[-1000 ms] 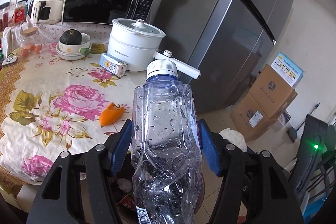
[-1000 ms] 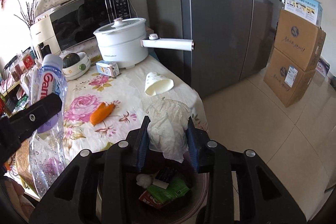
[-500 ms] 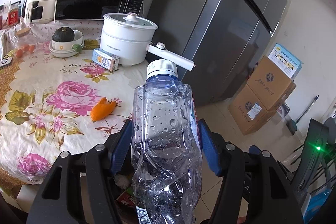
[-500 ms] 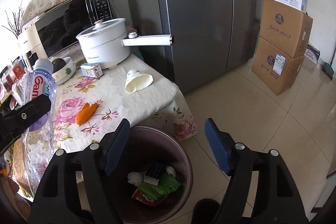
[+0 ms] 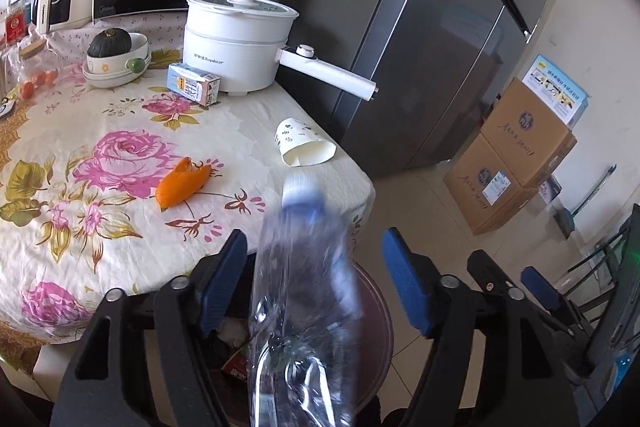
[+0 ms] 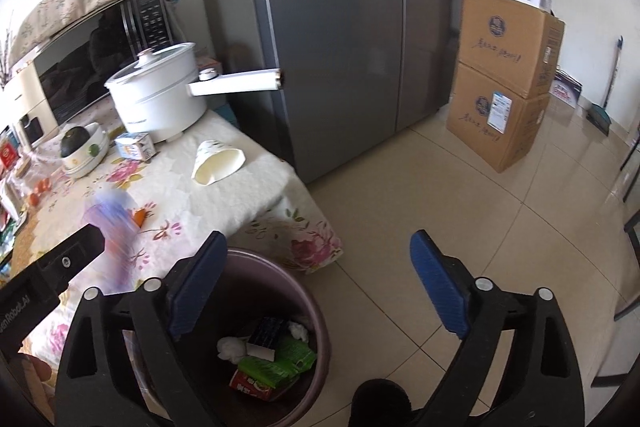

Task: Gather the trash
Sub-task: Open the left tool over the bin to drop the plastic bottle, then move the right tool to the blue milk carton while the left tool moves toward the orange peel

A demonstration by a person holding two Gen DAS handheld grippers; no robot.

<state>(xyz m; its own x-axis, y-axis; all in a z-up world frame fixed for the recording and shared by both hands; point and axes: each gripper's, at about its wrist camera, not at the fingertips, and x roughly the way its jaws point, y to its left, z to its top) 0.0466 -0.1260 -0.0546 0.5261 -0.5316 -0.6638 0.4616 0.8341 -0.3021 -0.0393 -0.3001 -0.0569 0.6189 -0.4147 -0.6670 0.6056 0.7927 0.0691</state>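
Bottle [image 5: 304,291] caught between parting jaws of the left gripper [image 5: 316,283], blurred with motion, cap end tipped toward the table, body hanging over the mouth of the purple bin [image 5: 380,311]. Blue pads [image 5: 222,279] clear of the plastic on both sides, so no grip any more: jaws opening, release underway, presumably so the bottle falls into the bin under its own weight. Seen from the right wrist camera as a pale purple smear [image 6: 114,227] beside the left gripper's black finger, positioned above the tablecloth edge rather than plainly inside the rim, so landing spot hard to call. Right gripper [image 6: 316,283] spread wide and opening further, nothing between its pads, hovering over the bin [image 6: 280,275], probably because its own load is delivered. Bin set on the floor tight against the table corner, handy for sweeping rubbish off the edge; already holding white tissue [image 6: 230,347], a dark small box [image 6: 266,337] and green wrapper [image 6: 280,361]. Left on the floral tablecloth [image 5: 60,219]: orange peel [image 5: 180,183] and a tipped paper cup [image 5: 304,145], likely next pickups. Milk carton [image 5: 194,87], white electric pot [image 5: 236,43] and bowl with squash [image 5: 116,61] further back, status as trash unclear.
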